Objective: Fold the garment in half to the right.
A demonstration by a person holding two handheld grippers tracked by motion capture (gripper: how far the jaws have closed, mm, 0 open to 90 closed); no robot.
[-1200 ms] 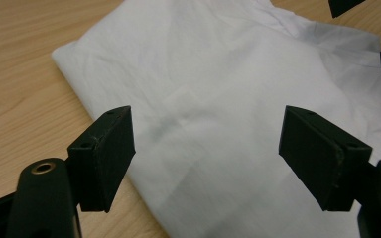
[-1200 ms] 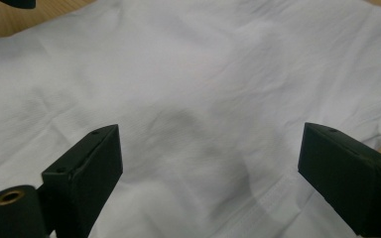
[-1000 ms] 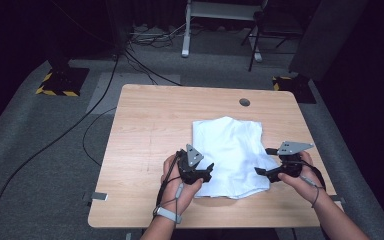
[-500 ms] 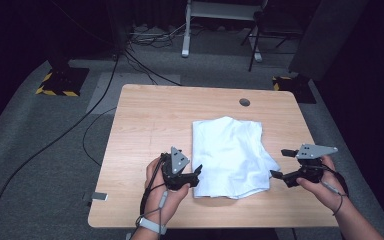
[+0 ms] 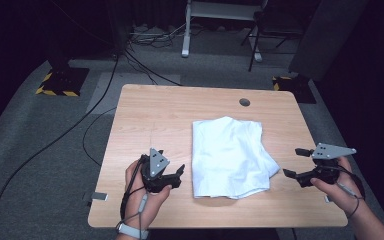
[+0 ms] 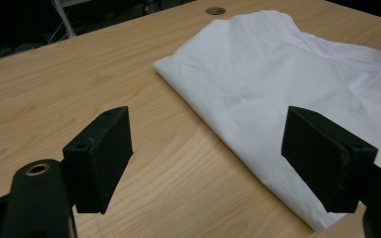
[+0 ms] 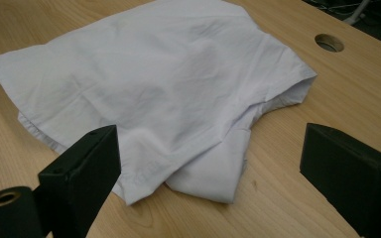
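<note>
A folded white cloth (image 5: 230,156) lies flat on the right half of the wooden table (image 5: 155,115). My left gripper (image 5: 179,176) hovers just off the cloth's left edge, jaws wide apart and empty. In the left gripper view the cloth (image 6: 287,84) stretches ahead and to the right of my left gripper (image 6: 223,156). My right gripper (image 5: 296,162) sits to the right of the cloth near the table's right edge, open, nothing between its jaws. In the right gripper view, the cloth (image 7: 154,94) lies rumpled ahead of my right gripper (image 7: 218,173), one corner folded under.
A round cable hole (image 5: 244,102) is set into the table at the back, beyond the cloth. Cables (image 5: 80,130) trail across the grey floor at left. Chair and stand legs (image 5: 186,45) are behind the table. Yellow-black floor markers (image 5: 55,91) lie at both sides.
Both grippers have drawn back from the cloth: the left moved left and toward the near edge, the right moved out to the right. The cloth now lies free between them.
</note>
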